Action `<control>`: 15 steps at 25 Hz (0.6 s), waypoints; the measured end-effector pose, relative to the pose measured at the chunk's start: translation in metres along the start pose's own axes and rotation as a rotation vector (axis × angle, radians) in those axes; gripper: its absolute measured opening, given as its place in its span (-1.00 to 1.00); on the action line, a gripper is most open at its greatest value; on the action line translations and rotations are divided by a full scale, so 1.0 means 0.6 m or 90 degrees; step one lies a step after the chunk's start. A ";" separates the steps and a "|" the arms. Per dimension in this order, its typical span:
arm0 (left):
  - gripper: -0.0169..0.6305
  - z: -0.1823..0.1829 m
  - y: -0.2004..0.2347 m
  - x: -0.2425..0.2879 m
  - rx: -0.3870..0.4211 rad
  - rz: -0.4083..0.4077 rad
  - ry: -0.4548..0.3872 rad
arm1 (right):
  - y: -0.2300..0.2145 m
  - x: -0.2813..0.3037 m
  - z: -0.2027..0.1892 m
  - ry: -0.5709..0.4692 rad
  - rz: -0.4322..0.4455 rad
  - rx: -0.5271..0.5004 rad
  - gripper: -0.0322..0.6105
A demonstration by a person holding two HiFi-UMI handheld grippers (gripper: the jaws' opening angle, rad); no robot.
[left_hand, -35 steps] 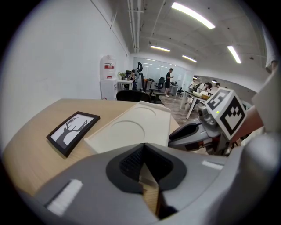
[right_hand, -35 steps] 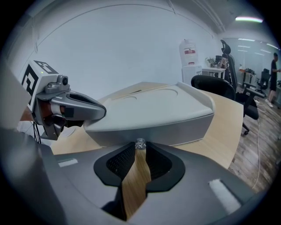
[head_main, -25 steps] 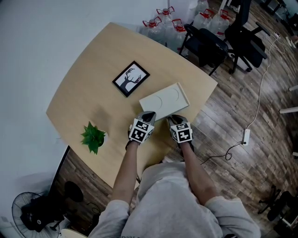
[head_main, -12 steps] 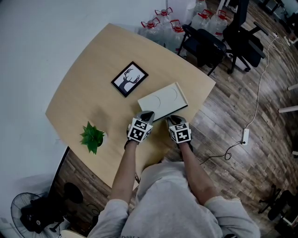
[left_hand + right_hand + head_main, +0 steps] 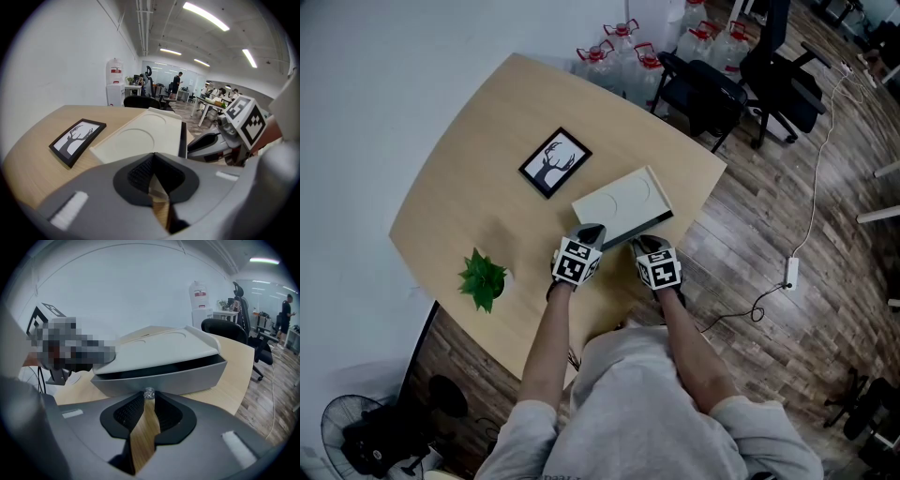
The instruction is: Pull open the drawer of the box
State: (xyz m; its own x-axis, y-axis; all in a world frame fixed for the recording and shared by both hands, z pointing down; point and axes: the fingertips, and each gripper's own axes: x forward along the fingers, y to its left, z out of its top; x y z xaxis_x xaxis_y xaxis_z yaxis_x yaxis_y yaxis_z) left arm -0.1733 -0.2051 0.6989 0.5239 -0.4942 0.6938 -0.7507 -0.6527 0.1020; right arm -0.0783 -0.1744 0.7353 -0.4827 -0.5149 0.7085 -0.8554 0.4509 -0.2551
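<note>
A flat cream box (image 5: 619,202) lies on the wooden table (image 5: 478,150) near its right edge. In the right gripper view its grey drawer (image 5: 164,378) stands slightly out, with a dark gap under the lid. My right gripper (image 5: 645,244) is shut on the drawer's small clear knob (image 5: 149,392). My left gripper (image 5: 589,232) is shut, its tips against the box's near left corner (image 5: 136,138). In the left gripper view the right gripper (image 5: 220,140) shows beside the box.
A black picture frame (image 5: 555,162) with a deer print lies behind the box. A small green plant (image 5: 483,278) stands at the left. Office chairs (image 5: 703,89) and water bottles (image 5: 619,47) stand beyond the table's far edge. A fan (image 5: 366,436) sits on the floor.
A dark gap has appeared along the box's near edge as the drawer slid out slightly toward me. Both grippers stay at the box.
</note>
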 end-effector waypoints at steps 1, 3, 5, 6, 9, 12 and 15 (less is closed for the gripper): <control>-0.79 0.000 -0.001 0.000 0.000 0.000 0.000 | 0.000 -0.001 -0.002 0.001 0.000 0.000 -0.69; -0.79 0.000 -0.001 0.001 -0.001 -0.001 0.001 | -0.001 -0.003 -0.004 0.001 0.000 0.002 -0.69; -0.79 -0.001 0.001 0.000 -0.001 0.000 0.000 | 0.000 -0.005 -0.005 -0.001 0.002 0.004 -0.69; -0.79 -0.001 0.002 -0.001 0.000 0.001 0.001 | 0.001 -0.006 -0.006 -0.002 0.003 0.004 -0.69; -0.79 0.000 0.002 -0.002 0.001 0.002 0.002 | 0.000 -0.011 -0.009 -0.003 0.004 0.005 -0.69; -0.79 0.001 -0.001 0.000 0.000 -0.002 0.002 | -0.003 -0.017 -0.014 -0.002 0.001 0.007 -0.69; -0.79 0.000 0.001 0.001 0.000 -0.004 0.002 | -0.003 -0.016 -0.016 -0.003 -0.001 0.008 -0.69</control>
State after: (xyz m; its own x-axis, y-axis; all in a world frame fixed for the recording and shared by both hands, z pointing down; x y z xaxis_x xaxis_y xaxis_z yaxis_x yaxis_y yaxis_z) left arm -0.1733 -0.2058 0.6994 0.5268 -0.4885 0.6955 -0.7476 -0.6557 0.1057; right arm -0.0704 -0.1629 0.7351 -0.4827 -0.5190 0.7054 -0.8580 0.4417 -0.2622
